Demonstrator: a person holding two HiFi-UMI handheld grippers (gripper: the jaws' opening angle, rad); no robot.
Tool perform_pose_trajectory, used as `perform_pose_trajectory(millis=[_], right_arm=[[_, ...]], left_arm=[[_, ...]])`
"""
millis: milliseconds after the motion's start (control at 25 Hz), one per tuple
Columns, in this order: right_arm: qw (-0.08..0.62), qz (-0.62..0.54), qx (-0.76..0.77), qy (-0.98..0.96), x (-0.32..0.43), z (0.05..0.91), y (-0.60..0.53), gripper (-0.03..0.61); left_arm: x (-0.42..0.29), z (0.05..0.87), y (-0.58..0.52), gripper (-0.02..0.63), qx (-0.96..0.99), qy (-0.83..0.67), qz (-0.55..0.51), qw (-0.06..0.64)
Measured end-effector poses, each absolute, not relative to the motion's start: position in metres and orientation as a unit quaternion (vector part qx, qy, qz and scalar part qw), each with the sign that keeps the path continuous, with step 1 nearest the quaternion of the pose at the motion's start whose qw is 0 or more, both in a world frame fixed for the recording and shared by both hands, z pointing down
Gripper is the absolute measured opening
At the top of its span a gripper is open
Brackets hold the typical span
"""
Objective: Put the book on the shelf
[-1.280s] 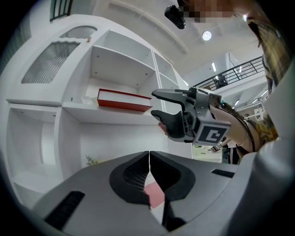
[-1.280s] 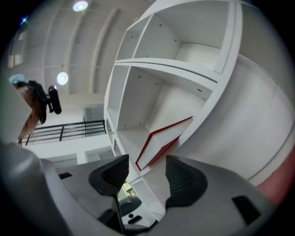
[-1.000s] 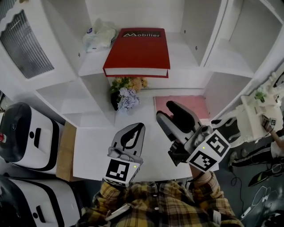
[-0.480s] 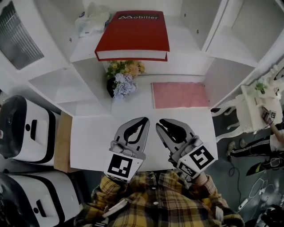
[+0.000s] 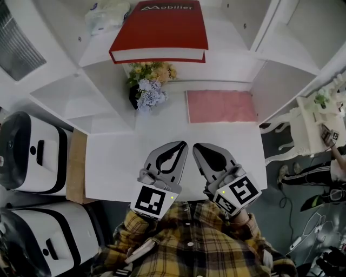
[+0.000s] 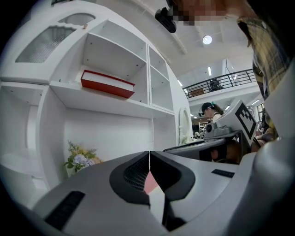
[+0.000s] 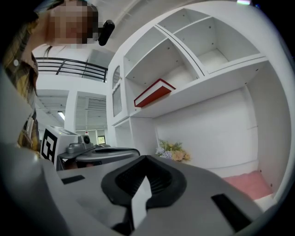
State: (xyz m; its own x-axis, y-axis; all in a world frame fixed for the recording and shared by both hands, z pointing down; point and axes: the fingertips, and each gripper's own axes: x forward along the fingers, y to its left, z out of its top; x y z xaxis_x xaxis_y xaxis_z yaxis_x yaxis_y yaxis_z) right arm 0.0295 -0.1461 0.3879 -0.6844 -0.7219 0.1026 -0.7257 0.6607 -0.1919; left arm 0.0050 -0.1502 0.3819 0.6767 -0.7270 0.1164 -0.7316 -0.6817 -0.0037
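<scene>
With the thick red hardcover book (image 5: 162, 27) flat on the white shelf (image 5: 230, 47), I judged my left gripper (image 5: 183, 144) and right gripper (image 5: 195, 146), jaws together and empty, best parked clear below.

A thick red hardcover book (image 5: 159, 27) lay flat on the white shelf (image 5: 232, 51), cover up, with a crumpled white plastic bag (image 5: 108, 12) just beside it. Below that shelf stood a small bunch of yellow and lilac flowers (image 5: 146, 86), near a pink rectangular mat (image 5: 220, 106). Over the white bench (image 5: 111, 167), the grey left gripper (image 5: 182, 145) and grey right gripper (image 5: 195, 146) were side by side (each with its fingers together and nothing between them), well apart from the book.
</scene>
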Motion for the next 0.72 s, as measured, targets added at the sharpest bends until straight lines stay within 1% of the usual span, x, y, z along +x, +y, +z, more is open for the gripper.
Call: perform_pose_trajectory(millis=[280,720], right_arm=[[0.019,0.098,0.397,-0.912,0.0304,0.3911,-0.1499,0.015],[0.017,0.090,0.393,-0.915,0.0307,0.3879,-0.1537,0.015]], left_arm=[[0.0076,0.3869,-0.1511,0.024,0.917,-0.394,0.054,0.023],[0.0074,0.3866,-0.1548,0.023,0.917,-0.394,0.050,0.021]])
